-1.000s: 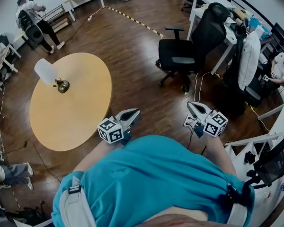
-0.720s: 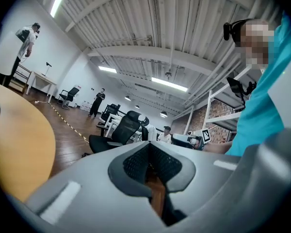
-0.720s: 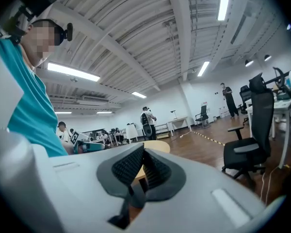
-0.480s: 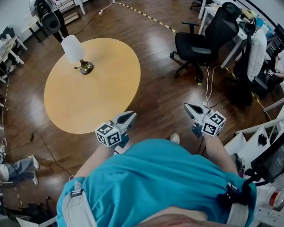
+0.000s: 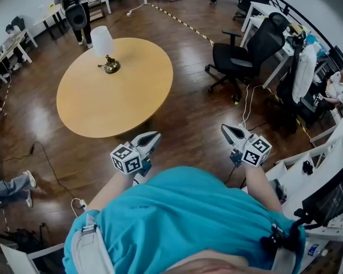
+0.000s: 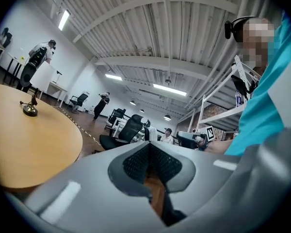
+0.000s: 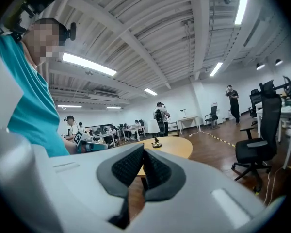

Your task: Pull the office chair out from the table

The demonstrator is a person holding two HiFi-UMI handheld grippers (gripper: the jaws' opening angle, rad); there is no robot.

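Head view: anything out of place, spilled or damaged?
Nothing spilled or broken. A loose white cable trails over the floor right beside the black office chair, where its casters might catch it.

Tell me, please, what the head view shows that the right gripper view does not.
Only the head view: the marker cube on the right gripper and a person's jeans-clad legs at the left edge. Only the right gripper view: the ceiling lights and that gripper's tongs pressed shut, empty. Both: the round table, the lamp on it, and the black office chair, standing well apart from the gripper.
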